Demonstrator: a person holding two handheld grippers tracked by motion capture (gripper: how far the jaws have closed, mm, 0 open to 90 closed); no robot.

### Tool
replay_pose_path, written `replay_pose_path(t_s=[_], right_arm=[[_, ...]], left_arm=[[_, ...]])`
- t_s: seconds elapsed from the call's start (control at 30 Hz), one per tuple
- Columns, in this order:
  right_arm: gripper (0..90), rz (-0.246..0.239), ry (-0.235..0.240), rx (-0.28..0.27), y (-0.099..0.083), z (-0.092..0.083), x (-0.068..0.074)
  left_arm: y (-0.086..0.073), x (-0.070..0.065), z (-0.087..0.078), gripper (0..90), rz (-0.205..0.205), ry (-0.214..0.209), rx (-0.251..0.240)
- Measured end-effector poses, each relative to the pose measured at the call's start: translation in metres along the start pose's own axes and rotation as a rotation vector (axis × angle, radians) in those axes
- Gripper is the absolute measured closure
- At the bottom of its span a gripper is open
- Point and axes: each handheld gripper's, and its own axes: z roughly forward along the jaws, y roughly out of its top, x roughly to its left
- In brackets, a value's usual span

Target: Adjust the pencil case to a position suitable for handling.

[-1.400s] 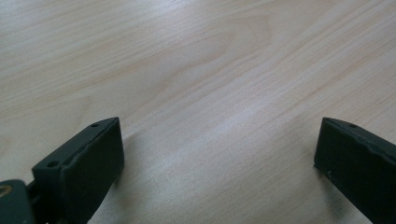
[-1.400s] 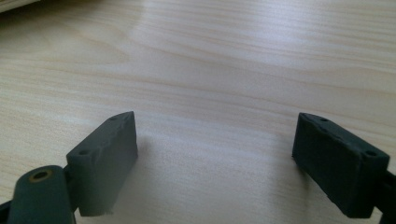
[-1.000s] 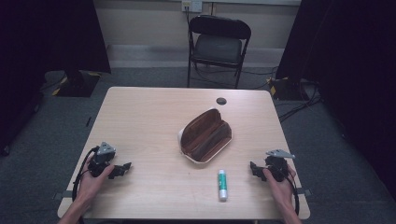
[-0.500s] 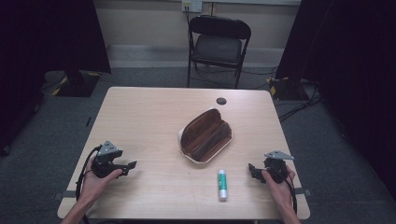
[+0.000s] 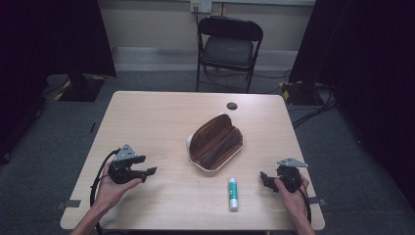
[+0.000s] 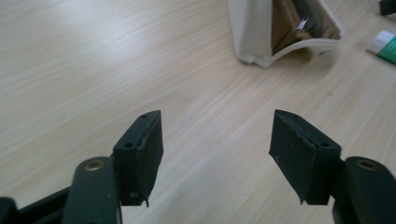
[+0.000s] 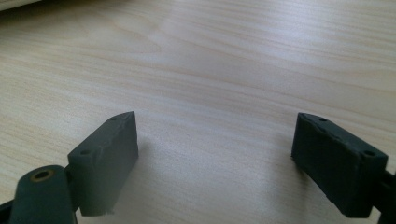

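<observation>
Narrowing its jaws on nothing, the left gripper has lifted toward the open brown-lined white fabric pouch, likely its target mid-table; right gripper, spread, waits right of pouch.

In the left gripper view, the pouch at the upper right is cut off by the top edge, its contents unclear. A green-and-white tube is cropped at the right edge. In the high view, a small dark object on the worktop is too small to identify.
</observation>
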Motion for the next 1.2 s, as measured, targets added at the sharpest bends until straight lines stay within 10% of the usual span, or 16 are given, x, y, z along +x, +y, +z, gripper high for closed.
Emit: replay_pose_path(t_s=[0.3, 1.2], right_arm=[[13.5, 0.0, 0.0, 0.0, 0.0, 0.0, 0.0], [13.4, 0.002, 0.001, 0.001, 0.0, 0.0, 0.0]], left_arm=[[0.029, -0.008, 0.011, 44.3, 0.067, -0.014, -0.029], [0.09, -0.015, 0.093, 46.6, 0.03, -0.106, -0.12]])
